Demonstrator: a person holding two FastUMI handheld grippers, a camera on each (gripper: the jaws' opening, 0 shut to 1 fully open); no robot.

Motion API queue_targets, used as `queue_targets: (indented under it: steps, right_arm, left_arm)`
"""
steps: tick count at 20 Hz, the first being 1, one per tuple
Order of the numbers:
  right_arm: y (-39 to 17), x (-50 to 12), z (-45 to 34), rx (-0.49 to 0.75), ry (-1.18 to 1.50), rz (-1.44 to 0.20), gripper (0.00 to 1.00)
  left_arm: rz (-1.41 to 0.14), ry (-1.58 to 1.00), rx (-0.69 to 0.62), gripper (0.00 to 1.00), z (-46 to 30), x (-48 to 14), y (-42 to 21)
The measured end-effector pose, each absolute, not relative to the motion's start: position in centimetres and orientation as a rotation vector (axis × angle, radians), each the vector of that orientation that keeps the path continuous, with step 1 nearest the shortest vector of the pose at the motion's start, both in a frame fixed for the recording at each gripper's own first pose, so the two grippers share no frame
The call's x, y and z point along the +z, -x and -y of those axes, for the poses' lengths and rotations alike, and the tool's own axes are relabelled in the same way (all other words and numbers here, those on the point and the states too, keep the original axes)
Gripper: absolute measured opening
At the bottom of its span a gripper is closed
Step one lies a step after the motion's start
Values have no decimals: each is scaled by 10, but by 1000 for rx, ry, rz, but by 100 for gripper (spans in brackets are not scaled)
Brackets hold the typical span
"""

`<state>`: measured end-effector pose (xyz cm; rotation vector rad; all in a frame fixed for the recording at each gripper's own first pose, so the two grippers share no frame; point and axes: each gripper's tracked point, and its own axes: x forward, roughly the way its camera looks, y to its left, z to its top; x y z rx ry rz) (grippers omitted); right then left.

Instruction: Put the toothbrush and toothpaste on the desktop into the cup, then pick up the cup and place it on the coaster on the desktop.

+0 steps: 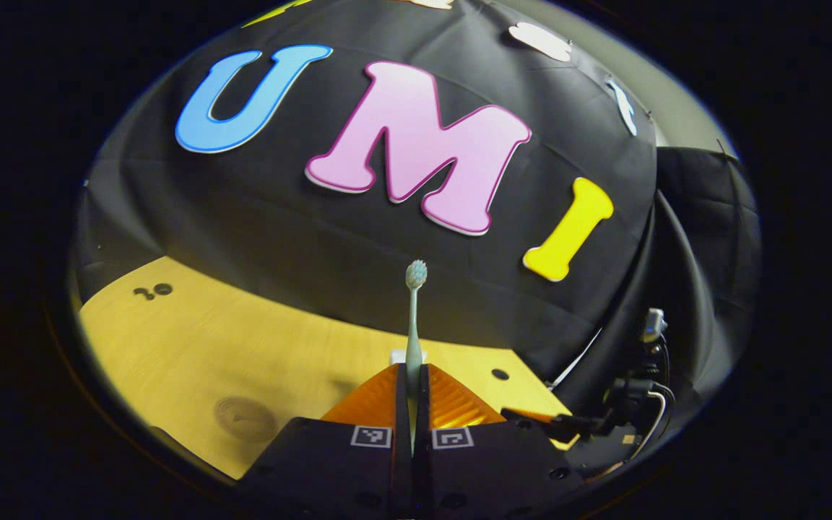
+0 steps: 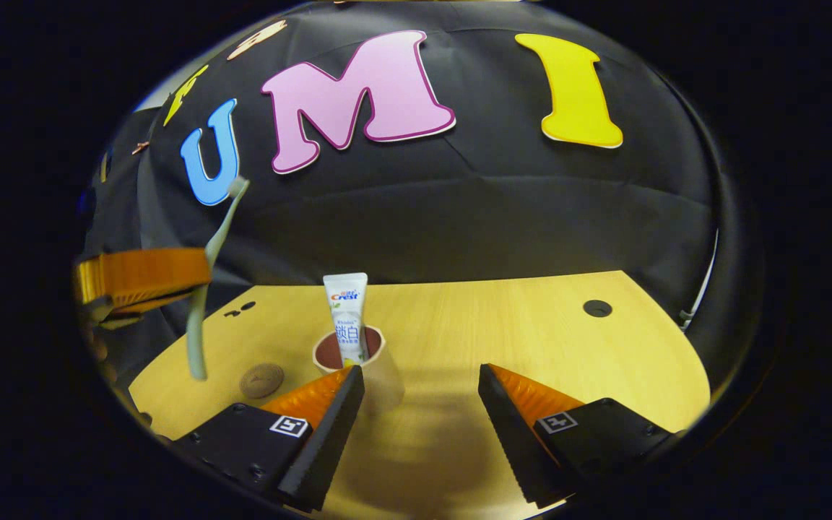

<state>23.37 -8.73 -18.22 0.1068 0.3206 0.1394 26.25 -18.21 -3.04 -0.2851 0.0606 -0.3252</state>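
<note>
Your left gripper (image 1: 412, 390) pinches the light, stiff toothbrush (image 1: 414, 318) low on its handle. Your right gripper (image 2: 422, 393) is spread; cup (image 2: 380, 375) with toothpaste (image 2: 347, 310) stands just ahead, by its left finger.

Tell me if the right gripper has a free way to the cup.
Probably yes. The right gripper is open, and the cup, holding the toothpaste, stands just ahead by its left finger, with bare desktop between.
</note>
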Motion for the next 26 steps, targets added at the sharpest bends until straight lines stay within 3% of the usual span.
queue_targets:
  steps: [11, 21, 26]
  right_arm:
    - [-189, -193, 111, 122, -86, -413, 98]
    - [-177, -222, 123, 83, -89, -482, 98]
    - [-174, -232, 117, 101, -66, -498, 98]
  left_arm:
    - [127, 174, -386, 6, 235, -54, -345]
    - [191, 110, -377, 9, 243, -94, -350]
    - [154, 131, -348, 18, 233, -116, -346]
